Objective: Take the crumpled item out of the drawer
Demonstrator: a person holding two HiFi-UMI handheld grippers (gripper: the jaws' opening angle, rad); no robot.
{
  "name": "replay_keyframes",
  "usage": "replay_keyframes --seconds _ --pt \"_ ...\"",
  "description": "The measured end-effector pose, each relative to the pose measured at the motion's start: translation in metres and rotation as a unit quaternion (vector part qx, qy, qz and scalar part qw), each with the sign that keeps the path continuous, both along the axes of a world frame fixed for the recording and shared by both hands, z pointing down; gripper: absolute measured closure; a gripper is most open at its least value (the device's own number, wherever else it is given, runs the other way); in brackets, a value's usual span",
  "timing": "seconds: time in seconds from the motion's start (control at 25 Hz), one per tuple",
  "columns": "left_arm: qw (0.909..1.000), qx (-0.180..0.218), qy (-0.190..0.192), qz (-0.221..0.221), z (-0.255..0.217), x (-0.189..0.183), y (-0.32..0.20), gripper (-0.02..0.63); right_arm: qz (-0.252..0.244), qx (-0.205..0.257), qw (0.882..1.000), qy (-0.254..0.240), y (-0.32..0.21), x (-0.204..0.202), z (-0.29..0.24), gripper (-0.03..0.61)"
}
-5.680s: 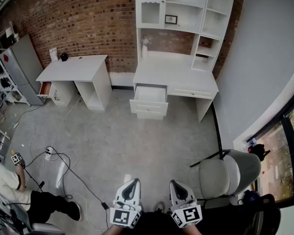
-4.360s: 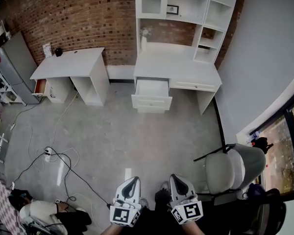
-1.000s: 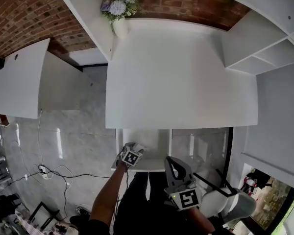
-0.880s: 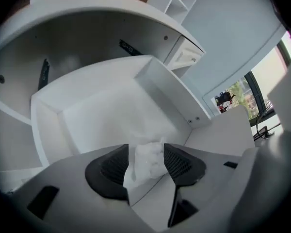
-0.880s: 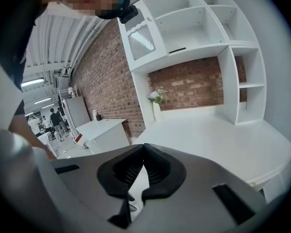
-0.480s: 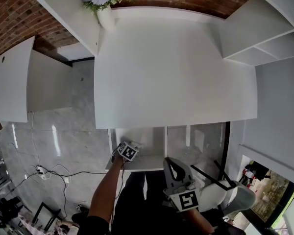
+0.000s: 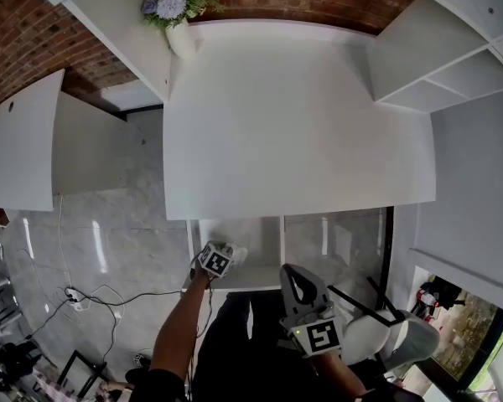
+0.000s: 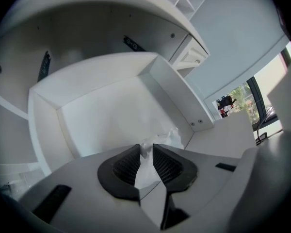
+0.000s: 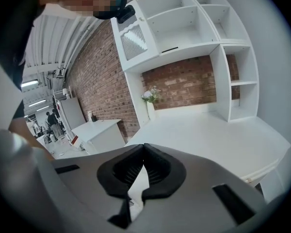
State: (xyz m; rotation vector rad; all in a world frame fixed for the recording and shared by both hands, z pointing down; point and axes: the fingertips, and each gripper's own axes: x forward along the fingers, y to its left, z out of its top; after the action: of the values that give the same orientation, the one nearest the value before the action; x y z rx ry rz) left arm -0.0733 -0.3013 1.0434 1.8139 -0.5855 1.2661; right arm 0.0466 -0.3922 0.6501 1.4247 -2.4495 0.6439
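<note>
Head view, left gripper [image 7: 224,255]: held out on a bare forearm over the open drawer [image 7: 260,234] below the front edge of the white desk [image 7: 293,124]; its jaw gap is too small to read here.
Head view, crumpled item [image 7: 238,252]: a white wad showing at the tip of the left gripper, above the drawer's interior.
Head view, right gripper [image 7: 297,283]: held close to the body, just right of the drawer and apart from the left gripper.
Left gripper view, left gripper [image 8: 146,152]: the jaws are drawn nearly together, pinching the crumpled item [image 8: 157,141] between the black pads.
Left gripper view, crumpled item: white paper-like material runs down between the pads and bulges out past the tips, over the drawer's [image 8: 172,89] white floor near its right wall.
Right gripper view, right gripper [image 9: 143,152]: the jaw tips meet with nothing between them.
Right gripper view, surroundings: the gripper points across the desk [image 9: 208,140] toward a vase of flowers [image 9: 150,100] and a brick wall [image 9: 184,86].
</note>
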Motion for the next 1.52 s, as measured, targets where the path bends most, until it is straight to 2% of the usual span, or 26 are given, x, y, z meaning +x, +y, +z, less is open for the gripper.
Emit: replay_keyframes --seconds 0.2,0.28,0.36,0.48,0.6,0.76,0.92,1.08,1.32,1.52 --pt "0.9942 0.098 0.012 -0.043 -0.067 -0.016 -0.024 0.529 -0.016 0.031 0.999 0.019 0.015 -0.001 -0.027 0.565" --pt "0.9874 0.141 0.025 -0.068 -0.108 -0.022 -0.027 0.532 -0.018 0.044 0.999 0.024 0.026 -0.004 -0.043 0.565" --pt "0.9767 0.189 0.040 -0.093 -0.156 -0.030 -0.025 0.534 -0.015 0.060 0.998 0.027 0.041 -0.010 -0.064 0.565" --pt "0.9501 0.277 0.063 -0.129 -0.239 -0.043 -0.019 0.540 -0.018 0.087 0.995 0.037 0.072 -0.021 -0.094 0.565" --pt "0.9165 0.357 0.088 -0.158 -0.316 -0.053 0.000 0.546 -0.021 0.121 0.992 0.043 0.106 -0.032 -0.124 0.565" --pt "0.8738 0.432 0.126 -0.185 -0.393 -0.057 0.032 0.557 -0.004 0.142 0.989 0.043 0.149 -0.036 -0.154 0.566" --pt "0.8415 0.481 0.141 -0.201 -0.445 -0.059 0.063 0.561 0.009 0.150 0.988 0.043 0.181 -0.035 -0.163 0.566" --pt "0.8204 0.504 0.144 -0.229 -0.486 -0.059 0.089 0.563 0.006 0.161 0.986 0.040 0.196 -0.028 -0.170 0.565" --pt "0.8058 0.521 0.134 -0.247 -0.525 -0.051 0.111 0.561 0.007 0.153 0.988 0.022 0.197 -0.016 -0.173 0.565" --pt "0.7955 0.529 0.137 -0.262 -0.537 -0.043 0.112 0.561 -0.002 0.149 0.989 0.016 0.189 -0.010 -0.171 0.565"
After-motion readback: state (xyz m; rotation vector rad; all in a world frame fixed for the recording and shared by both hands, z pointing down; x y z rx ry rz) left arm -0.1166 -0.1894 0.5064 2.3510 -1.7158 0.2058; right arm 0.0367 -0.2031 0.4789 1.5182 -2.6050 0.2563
